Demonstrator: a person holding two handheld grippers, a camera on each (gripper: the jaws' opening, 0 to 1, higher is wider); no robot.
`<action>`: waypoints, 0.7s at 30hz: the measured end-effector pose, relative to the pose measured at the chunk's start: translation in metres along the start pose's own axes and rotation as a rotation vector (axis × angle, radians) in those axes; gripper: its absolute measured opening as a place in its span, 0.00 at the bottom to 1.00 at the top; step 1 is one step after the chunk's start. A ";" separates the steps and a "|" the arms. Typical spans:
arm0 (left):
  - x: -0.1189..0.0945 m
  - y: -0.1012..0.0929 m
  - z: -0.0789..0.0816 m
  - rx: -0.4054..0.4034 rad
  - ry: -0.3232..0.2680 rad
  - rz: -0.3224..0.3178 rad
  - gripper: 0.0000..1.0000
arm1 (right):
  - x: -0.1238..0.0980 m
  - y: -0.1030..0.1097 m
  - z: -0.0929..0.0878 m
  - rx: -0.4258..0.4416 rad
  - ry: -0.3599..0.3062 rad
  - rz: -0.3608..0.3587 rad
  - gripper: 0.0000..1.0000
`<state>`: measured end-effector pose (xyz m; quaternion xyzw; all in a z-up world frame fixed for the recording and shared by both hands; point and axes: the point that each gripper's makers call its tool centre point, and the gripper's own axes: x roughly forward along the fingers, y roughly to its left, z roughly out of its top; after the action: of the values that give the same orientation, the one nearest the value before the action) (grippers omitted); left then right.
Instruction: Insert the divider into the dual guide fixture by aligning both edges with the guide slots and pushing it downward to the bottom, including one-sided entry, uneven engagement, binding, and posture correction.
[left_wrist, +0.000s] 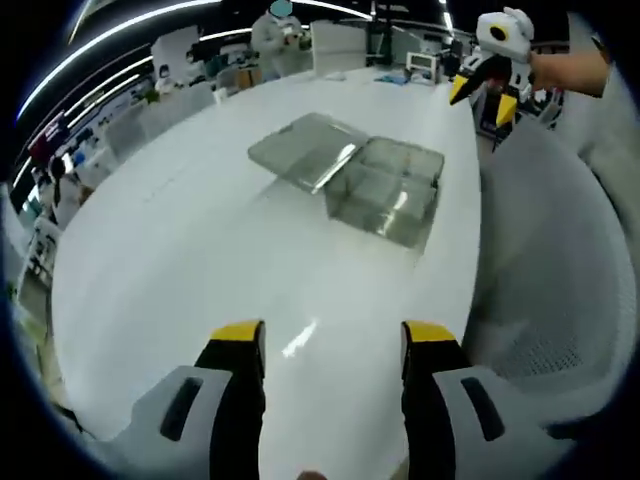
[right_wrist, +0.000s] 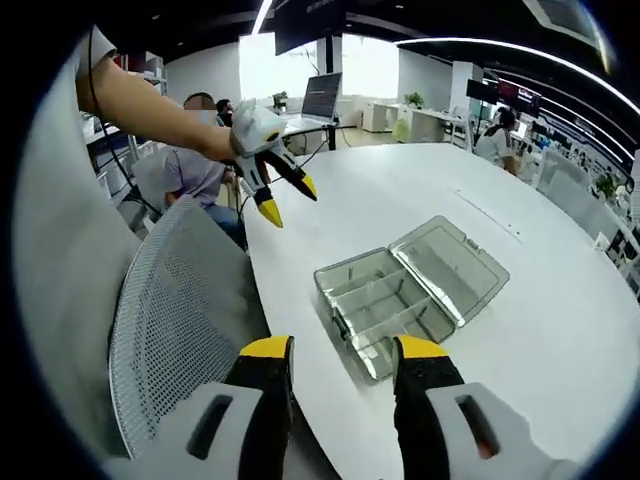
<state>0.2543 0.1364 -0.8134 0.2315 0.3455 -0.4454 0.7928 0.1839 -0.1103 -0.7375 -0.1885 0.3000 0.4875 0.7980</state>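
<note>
Hovering left tongs (left_wrist: 333, 350) and right tongs (right_wrist: 343, 363) (both apart), open clear box (right_wrist: 410, 292) on table (right_wrist: 560, 330)

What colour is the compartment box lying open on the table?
Clear, smoke-grey tinted plastic; the compartment box shows best in the right gripper view.

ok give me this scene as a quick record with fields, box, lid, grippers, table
box: clear plastic compartment box on the white table, near its edge
lid: hinged lid open, lying flat beside the box
dividers: some stand inside the box
left gripper: open, empty, above the table
right gripper: open, empty, near the box
chair: grey mesh chair beside the table
</note>
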 end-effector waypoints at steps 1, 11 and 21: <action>0.002 0.002 0.000 0.014 0.005 -0.005 0.52 | -0.001 0.001 0.000 0.001 -0.001 -0.002 0.37; 0.022 0.016 -0.009 0.102 0.067 -0.055 0.51 | -0.004 0.013 -0.005 0.052 -0.008 -0.028 0.40; 0.041 0.028 -0.015 0.159 0.107 -0.109 0.49 | -0.008 0.018 0.001 0.088 -0.030 -0.059 0.42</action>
<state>0.2885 0.1384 -0.8527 0.2982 0.3631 -0.5007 0.7270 0.1651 -0.1065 -0.7319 -0.1549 0.3036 0.4528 0.8239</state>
